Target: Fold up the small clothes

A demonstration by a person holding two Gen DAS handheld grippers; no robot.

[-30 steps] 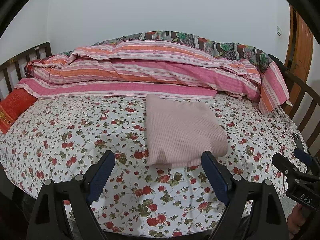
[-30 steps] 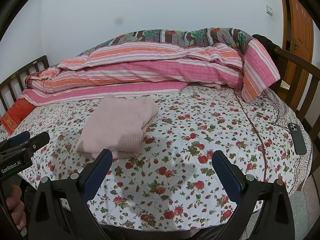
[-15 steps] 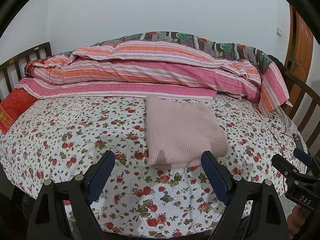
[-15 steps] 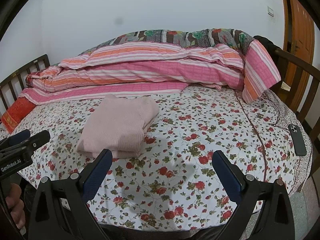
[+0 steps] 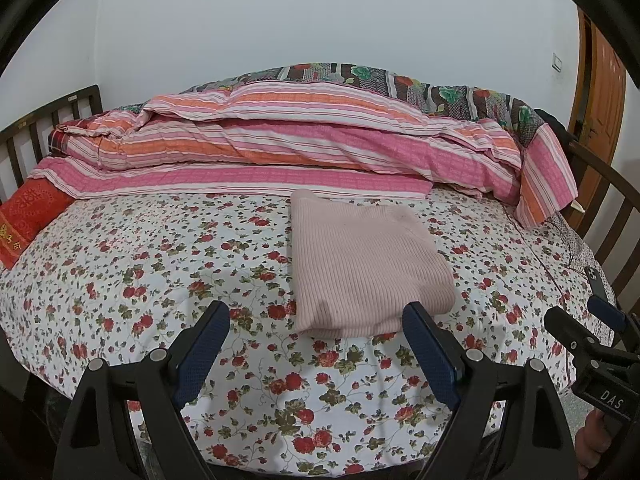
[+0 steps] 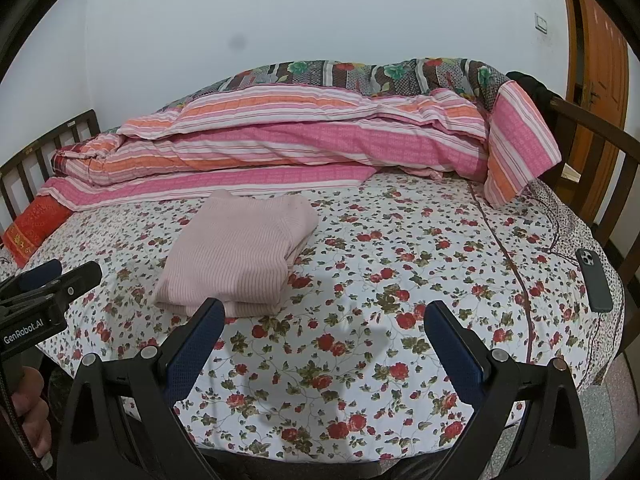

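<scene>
Hovering nearest, the left gripper (image 5: 316,344) and the right gripper (image 6: 324,344) both hang with jaws spread wide, gripping nothing, above the flowered bedsheet (image 6: 360,280). Just beyond them the folded pink ribbed sweater (image 5: 360,268) lies flat, nothing blocking it. A dark phone (image 6: 594,280) rests near the bed's right edge. Farther back, a striped pink quilt (image 5: 280,148) is heaped along the wall, with a red pillow (image 5: 28,212) at far left.

White letters "DAS" stand on the black body of the right claw (image 5: 600,320), seen at the left wrist view's right edge. "GenRobot.AI" is printed in white on the left claw (image 6: 52,280). Gold characters on a red cushion (image 5: 28,220) are too small to read.
</scene>
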